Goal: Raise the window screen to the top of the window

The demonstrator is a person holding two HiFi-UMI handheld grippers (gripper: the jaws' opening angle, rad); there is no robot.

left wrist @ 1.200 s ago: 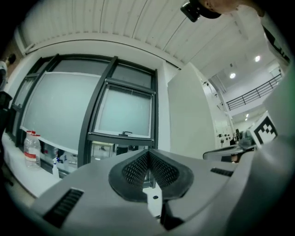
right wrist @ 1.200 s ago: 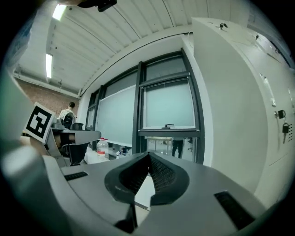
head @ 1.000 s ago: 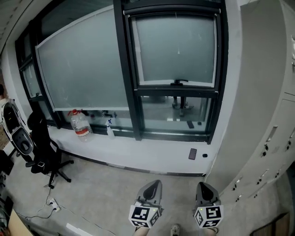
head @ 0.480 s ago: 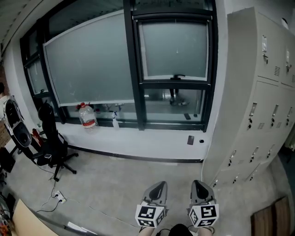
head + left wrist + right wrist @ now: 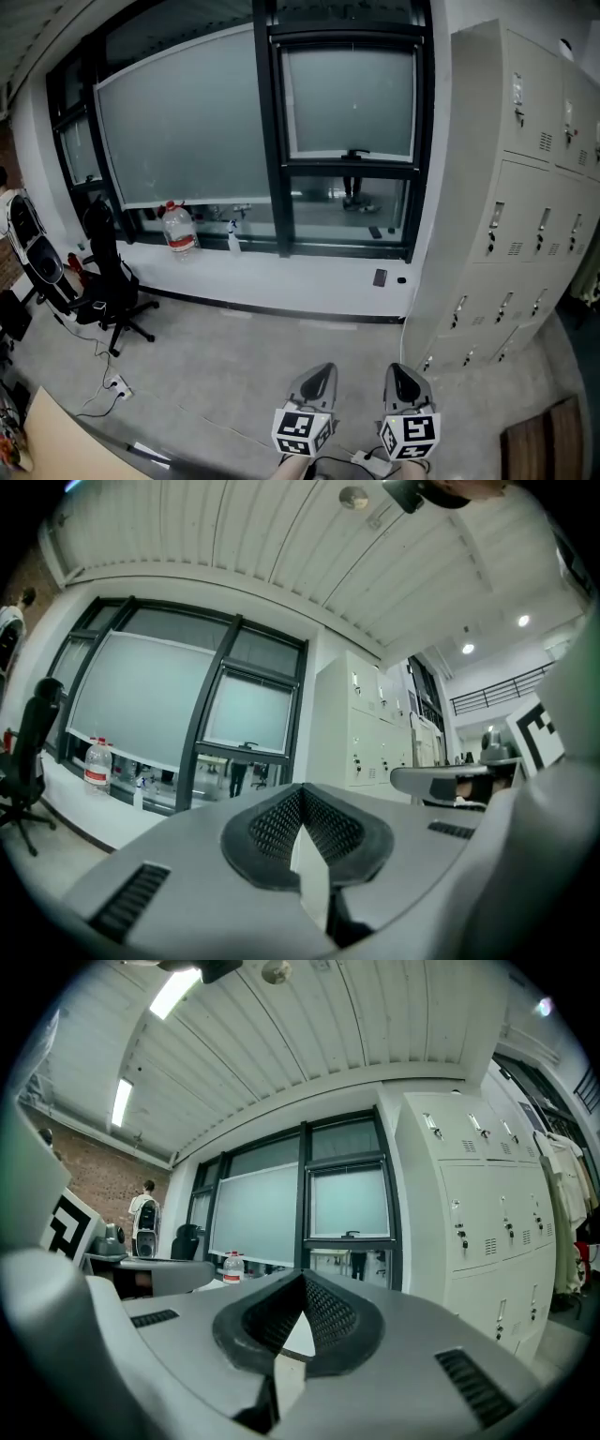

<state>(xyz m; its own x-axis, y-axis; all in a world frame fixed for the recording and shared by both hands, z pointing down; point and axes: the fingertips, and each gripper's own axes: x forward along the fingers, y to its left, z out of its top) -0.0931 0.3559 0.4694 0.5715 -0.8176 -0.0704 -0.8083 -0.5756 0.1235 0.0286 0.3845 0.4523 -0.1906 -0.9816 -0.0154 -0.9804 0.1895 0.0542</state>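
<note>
A water jug (image 5: pixel 179 231) and spray bottle (image 5: pixel 233 238) stand on the sill (image 5: pixel 309 279), lockers (image 5: pixel 511 206) at right

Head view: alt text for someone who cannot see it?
The left gripper and right gripper, both shut, point from the bottom edge toward a window, its screen partly lowered. Grey lockers stand right; a water bottle on the sill.

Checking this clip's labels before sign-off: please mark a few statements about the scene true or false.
1. The left hand-held gripper and right hand-held gripper are both shut and empty. True.
2. The water bottle lies on its side. False: it stands upright on the window sill.
3. The right window screen is fully raised. False: it hangs partway down, with clear glass below.
4. Lockers stand right of that screen. True.
5. In the head view, the office chair stands left of the water bottle. True.
</note>
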